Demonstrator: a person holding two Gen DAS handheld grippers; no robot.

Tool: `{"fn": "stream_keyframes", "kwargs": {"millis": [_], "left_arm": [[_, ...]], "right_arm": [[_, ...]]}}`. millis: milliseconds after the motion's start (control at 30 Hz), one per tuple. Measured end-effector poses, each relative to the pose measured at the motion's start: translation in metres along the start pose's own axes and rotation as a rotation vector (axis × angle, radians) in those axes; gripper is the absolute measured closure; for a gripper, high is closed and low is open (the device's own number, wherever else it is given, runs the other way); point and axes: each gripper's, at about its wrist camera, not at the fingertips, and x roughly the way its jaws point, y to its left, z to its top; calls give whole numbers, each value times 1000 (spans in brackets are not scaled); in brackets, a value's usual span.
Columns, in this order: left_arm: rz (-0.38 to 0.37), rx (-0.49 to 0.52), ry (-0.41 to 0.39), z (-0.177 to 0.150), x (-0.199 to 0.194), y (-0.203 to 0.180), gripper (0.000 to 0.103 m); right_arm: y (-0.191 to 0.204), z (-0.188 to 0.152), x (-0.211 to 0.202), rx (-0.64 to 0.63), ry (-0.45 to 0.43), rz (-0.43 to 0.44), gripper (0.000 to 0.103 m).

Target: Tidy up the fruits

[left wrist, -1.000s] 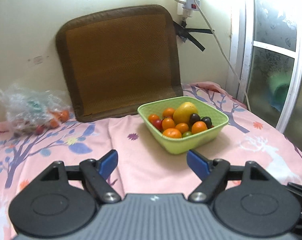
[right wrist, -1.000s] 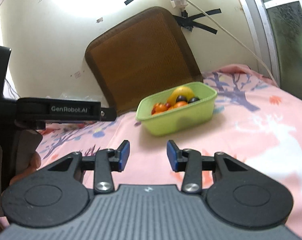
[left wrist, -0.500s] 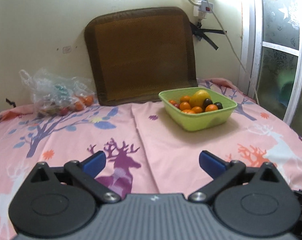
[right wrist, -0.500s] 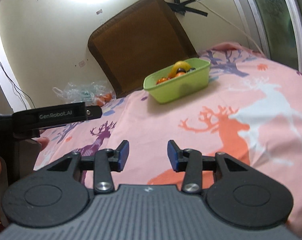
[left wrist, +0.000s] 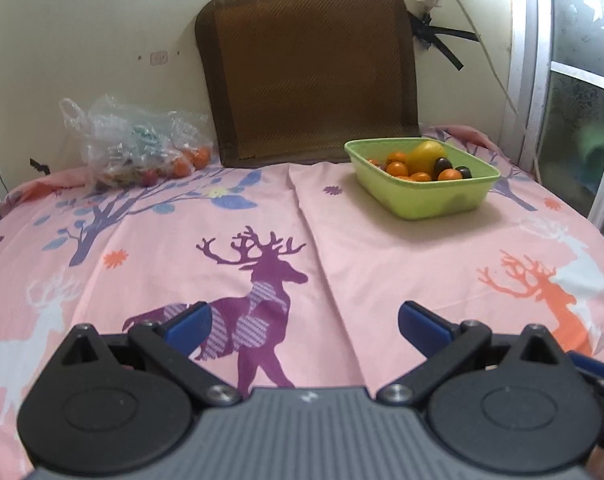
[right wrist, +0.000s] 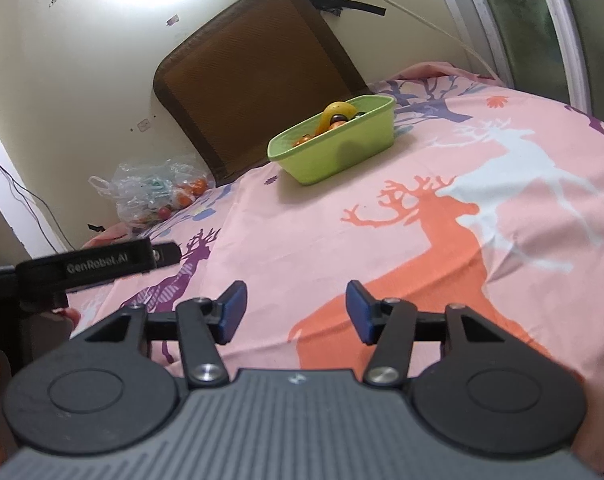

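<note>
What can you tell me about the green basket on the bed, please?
The green basket is a shallow, rectangular tub of what looks like light green plastic, with rounded corners and a flared rim. It sits upright on the pink deer-print sheet, in front of the brown mat. It holds small orange fruits, dark ones and one large yellow fruit. Neither gripper touches it.

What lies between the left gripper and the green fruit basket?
Only bare pink bedsheet with a purple deer print, seen in the left wrist view. The left gripper is open and empty, the green basket well beyond it.
</note>
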Motion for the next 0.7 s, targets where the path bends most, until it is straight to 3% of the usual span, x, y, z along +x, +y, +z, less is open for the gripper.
{"fn": "stream_keyframes", "kwargs": {"millis": [200, 367, 700], "left_arm": [[22, -1, 17, -2, 6, 1, 0], [47, 14, 32, -3, 12, 2, 0], [95, 32, -26, 1, 16, 9, 0]], "right_arm": [[-2, -1, 2, 14, -8, -19, 39], [-3, -1, 7, 30, -23, -44, 29], [-3, 0, 17, 33, -42, -64, 27]]}}
